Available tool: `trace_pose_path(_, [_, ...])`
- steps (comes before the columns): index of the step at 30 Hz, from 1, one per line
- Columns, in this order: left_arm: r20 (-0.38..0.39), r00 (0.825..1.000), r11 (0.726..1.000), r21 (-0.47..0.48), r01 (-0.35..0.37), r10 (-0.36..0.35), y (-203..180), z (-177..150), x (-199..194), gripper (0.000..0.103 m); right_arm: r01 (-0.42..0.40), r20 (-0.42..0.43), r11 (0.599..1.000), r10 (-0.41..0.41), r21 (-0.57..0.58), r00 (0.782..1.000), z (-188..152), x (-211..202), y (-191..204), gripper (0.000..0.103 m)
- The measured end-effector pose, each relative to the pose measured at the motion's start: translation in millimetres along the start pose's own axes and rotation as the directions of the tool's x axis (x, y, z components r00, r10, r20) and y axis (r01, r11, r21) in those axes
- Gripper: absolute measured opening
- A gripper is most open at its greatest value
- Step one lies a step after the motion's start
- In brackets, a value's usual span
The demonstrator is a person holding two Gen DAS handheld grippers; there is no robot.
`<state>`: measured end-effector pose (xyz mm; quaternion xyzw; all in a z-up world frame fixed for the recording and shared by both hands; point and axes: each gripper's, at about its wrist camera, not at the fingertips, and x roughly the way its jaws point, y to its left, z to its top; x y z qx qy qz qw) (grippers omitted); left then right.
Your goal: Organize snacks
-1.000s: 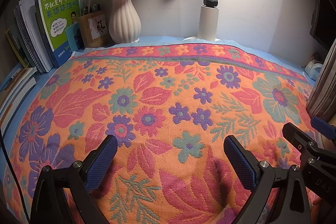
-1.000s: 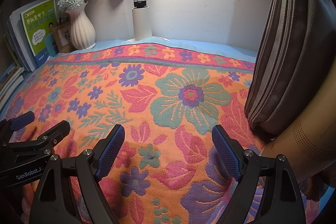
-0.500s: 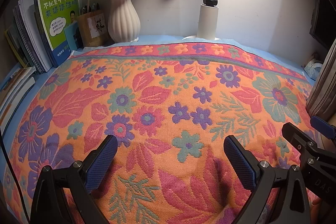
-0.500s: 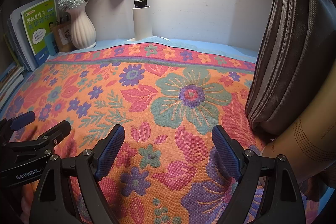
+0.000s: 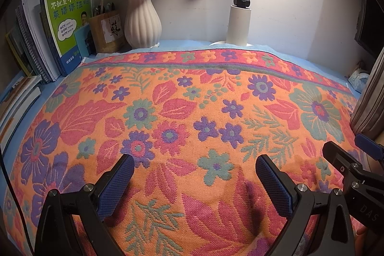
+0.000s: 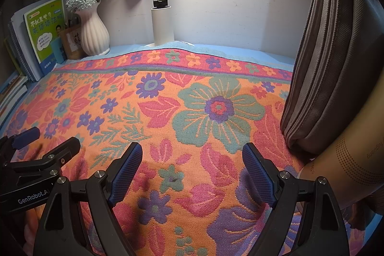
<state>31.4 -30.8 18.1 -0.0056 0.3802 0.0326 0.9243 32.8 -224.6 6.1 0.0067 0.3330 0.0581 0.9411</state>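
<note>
No snack shows plainly in either view. My left gripper (image 5: 194, 160) hovers open over the orange floral cloth (image 5: 182, 92), with only cloth between its blue pads. My right gripper (image 6: 192, 148) is open too, low over the same cloth (image 6: 216, 78), nothing between its fingers. Each gripper appears at the edge of the other's view: the right gripper (image 5: 348, 148) at the far right, the left gripper (image 6: 55, 138) at the far left. A grey zipped pouch (image 6: 331, 68) stands upright just right of my right gripper. A tan package (image 6: 355, 160) with a dotted print leans in front of it.
Along the back wall stand a white ribbed vase (image 5: 142, 18) with flowers, a white lamp post (image 5: 241, 16), a wooden pen holder (image 5: 105, 30) and upright books (image 5: 69, 23). More books lie flat at the left edge (image 5: 16, 95). The pouch's edge (image 5: 369, 107) bounds the right side.
</note>
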Motion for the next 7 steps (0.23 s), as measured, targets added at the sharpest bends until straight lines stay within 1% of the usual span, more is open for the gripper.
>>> trace_pose_path(2, [0.009,1.0,1.0,0.0,-0.001,0.001,1.2,0.6,-1.3,0.1,0.0,0.0,1.0,0.0,0.0,1.0,-0.2,-0.1,0.0,0.085])
trace_pose_path(5, [0.053,0.999,1.0,0.005,-0.004,0.004,2.9,1.3,-8.6,0.1,0.0,0.0,1.0,0.0,0.0,1.0,0.1,0.1,-0.1,0.085])
trace_pose_path(7, [0.05,0.999,1.0,0.01,-0.007,0.007,2.3,1.9,-8.6,0.1,0.0,0.0,1.0,0.0,0.0,1.0,0.2,0.1,-0.1,0.085])
